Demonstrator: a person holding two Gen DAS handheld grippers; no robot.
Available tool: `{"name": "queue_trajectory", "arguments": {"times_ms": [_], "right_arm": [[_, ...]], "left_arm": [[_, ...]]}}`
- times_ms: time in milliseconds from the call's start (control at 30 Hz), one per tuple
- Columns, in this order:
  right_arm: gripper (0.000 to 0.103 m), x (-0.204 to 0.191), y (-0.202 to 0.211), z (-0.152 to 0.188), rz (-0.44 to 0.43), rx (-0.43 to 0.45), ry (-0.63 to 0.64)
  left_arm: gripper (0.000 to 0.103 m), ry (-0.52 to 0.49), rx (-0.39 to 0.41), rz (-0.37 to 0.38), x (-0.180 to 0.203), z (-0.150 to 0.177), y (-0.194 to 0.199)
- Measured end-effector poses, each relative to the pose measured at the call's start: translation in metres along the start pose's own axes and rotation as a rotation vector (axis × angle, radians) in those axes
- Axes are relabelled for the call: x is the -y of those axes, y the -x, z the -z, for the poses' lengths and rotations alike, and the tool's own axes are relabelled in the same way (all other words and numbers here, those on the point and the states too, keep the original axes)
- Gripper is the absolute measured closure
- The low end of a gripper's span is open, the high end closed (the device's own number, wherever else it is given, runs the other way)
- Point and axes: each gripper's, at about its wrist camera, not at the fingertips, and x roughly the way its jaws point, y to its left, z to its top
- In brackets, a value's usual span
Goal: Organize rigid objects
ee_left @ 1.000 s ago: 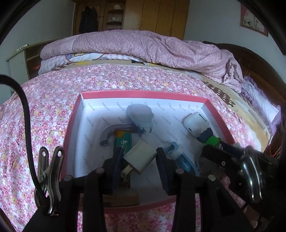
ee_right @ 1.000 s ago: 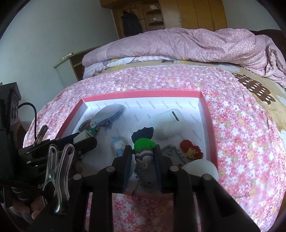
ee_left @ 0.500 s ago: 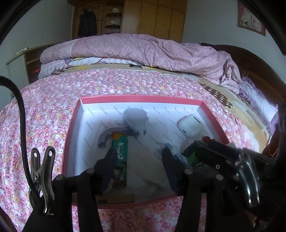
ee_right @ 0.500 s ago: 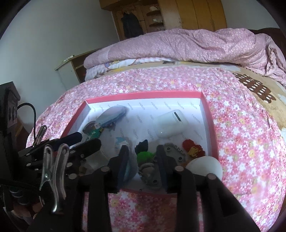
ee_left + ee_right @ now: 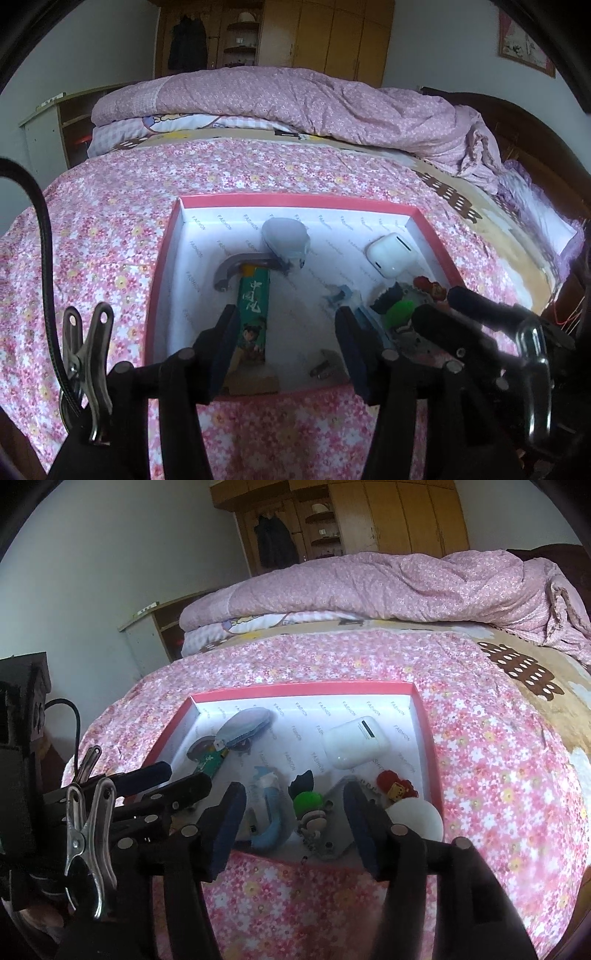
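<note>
A red-rimmed box (image 5: pixel 162 280) with a white inside lies on the floral bedspread. My left gripper (image 5: pixel 288 334) stands open over its near edge with nothing between the fingers. A white charger plug (image 5: pixel 325 363) lies on the box floor just beyond the fingers, beside a green tube (image 5: pixel 253 314). My right gripper (image 5: pixel 295 810) hangs over the near right corner and its jaws are opening. A small figure with a green hat (image 5: pixel 310 803) lies between them, touching neither pad. A white earbud case (image 5: pixel 354 742) and a grey pouch (image 5: pixel 243 723) sit farther back.
The box also holds a blue item (image 5: pixel 269 805), a grey metal plate (image 5: pixel 332 830), a red-haired figure (image 5: pixel 395 788) and a curved grey metal piece (image 5: pixel 236 266). A white round object (image 5: pixel 417 816) rests at the near right corner. A folded pink quilt (image 5: pixel 295 99) lies behind.
The left jaws spread and let go of the white charger plug, which now lies in the box. The right jaws spread off the green-hat figure. Both grippers drew back slightly.
</note>
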Motion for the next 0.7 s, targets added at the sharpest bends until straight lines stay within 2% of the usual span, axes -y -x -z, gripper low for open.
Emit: {"name": "queue_trajectory", "arguments": {"times_ms": [233,367,700], "right_arm": [[0.046,-0.005,0.016,0.008,-0.004,0.010,0.003],[0.046,-0.009,0.028,0.013,0.001,0.008,0.016],[0.046,-0.016,0.050,0.036,0.033,-0.049,0.029]], "left_arm": [[0.047,0.014,-0.009,-0.007,0.000,0.008,0.016],[0.047,0.005,-0.014,-0.037,0.002,0.017,0.026],[0.047,0.008,-0.048,-0.063,0.002,0.040,0.045]]}}
